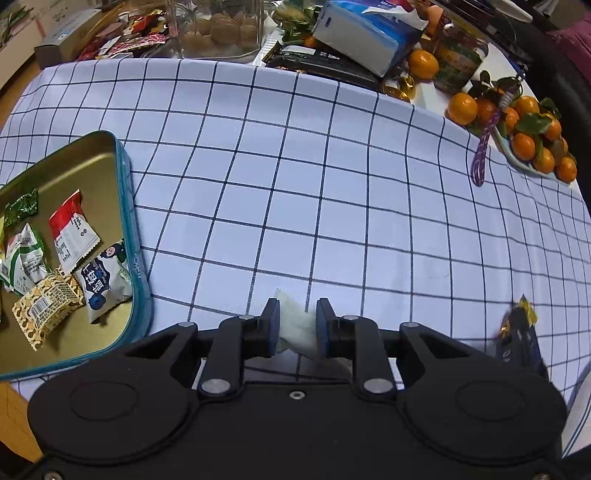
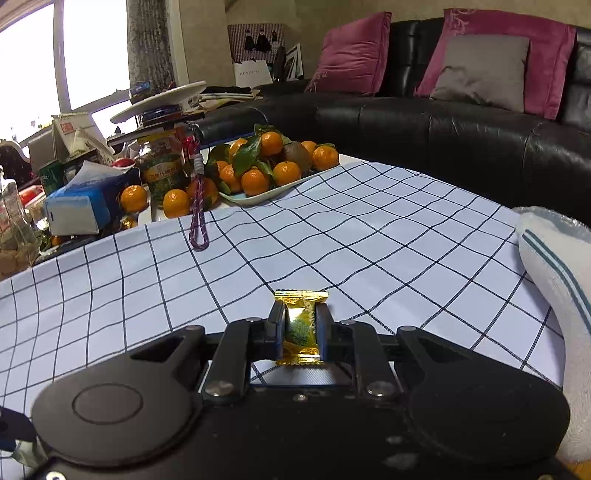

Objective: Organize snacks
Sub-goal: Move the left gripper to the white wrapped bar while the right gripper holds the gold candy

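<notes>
My left gripper [image 1: 297,325] is shut on a pale white-green snack packet [image 1: 297,328], held just above the checked tablecloth [image 1: 295,184]. To its left lies an open teal-rimmed tin [image 1: 125,206] holding several wrapped snacks, among them a red-and-white packet [image 1: 72,230] and a blue-and-white packet [image 1: 103,284]. A dark blue and gold snack packet [image 1: 517,339] lies on the cloth at the right. My right gripper [image 2: 301,328] is shut on a gold-wrapped snack [image 2: 301,326], held above the cloth [image 2: 332,240].
A plate of tangerines [image 2: 266,166] [image 1: 524,136], a purple lanyard [image 2: 197,218], a green jar [image 2: 162,166], a tissue pack [image 1: 365,33] and a glass container [image 1: 218,29] crowd the far edge. A white towel [image 2: 554,280] lies right. A black sofa [image 2: 443,122] stands behind.
</notes>
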The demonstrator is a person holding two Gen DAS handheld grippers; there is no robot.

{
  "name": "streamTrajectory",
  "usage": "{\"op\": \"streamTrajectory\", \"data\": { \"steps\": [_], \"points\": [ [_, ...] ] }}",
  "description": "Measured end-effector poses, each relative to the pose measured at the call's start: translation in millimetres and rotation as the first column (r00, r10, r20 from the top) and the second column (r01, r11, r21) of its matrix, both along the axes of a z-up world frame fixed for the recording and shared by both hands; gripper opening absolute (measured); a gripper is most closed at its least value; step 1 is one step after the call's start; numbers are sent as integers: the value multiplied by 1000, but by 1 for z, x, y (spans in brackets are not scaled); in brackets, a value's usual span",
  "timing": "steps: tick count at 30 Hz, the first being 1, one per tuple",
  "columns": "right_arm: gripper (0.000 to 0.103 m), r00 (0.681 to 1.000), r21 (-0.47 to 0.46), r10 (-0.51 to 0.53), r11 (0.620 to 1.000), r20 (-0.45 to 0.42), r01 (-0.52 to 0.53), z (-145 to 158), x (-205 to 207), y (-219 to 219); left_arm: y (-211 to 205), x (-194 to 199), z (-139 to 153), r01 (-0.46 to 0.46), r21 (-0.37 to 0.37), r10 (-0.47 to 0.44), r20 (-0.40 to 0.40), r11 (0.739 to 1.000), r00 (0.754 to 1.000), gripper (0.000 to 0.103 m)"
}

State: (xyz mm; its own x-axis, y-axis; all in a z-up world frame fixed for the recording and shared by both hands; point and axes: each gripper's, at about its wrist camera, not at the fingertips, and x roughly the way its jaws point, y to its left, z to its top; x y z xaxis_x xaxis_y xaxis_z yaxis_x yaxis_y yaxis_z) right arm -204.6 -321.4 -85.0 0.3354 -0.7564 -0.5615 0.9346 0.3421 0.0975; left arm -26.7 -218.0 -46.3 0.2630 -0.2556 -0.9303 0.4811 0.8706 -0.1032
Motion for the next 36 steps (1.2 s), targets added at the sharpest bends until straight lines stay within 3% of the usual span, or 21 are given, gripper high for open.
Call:
{"op": "streamTrajectory", "data": {
  "steps": [5,9,15,21,24,28,33,36],
  "points": [
    [18,1000,-1,9,1000,-9,-9,0,2,1,-12,-6,-4,-5,39,4,35,999,999,31],
    [18,1000,5,12,1000,-10,-12,1,3,0,-19,-18,-4,63,88,-71,88,994,994,31],
    [18,1000,9,9,1000,-18,-8,1,5,0,-11,-28,-2,171,106,-180,82,979,980,32],
    [18,1000,9,10,1000,-25,-10,1,6,0,6,-22,4,166,45,-167,26,985,986,32],
    [18,1000,7,10,1000,-27,-10,1,6,1,16,-14,4,115,-21,-116,-67,993,991,31],
    [18,999,0,11,1000,-35,-11,0,7,1,26,-5,0,25,-98,-44,-199,995,979,31],
    [18,999,0,11,1000,-36,-11,1,7,1,29,-1,0,-19,-108,-5,-214,994,977,31],
    [18,999,0,11,1000,-39,-11,1,7,2,26,1,4,20,-98,-36,-170,995,985,31]
  ]
}}
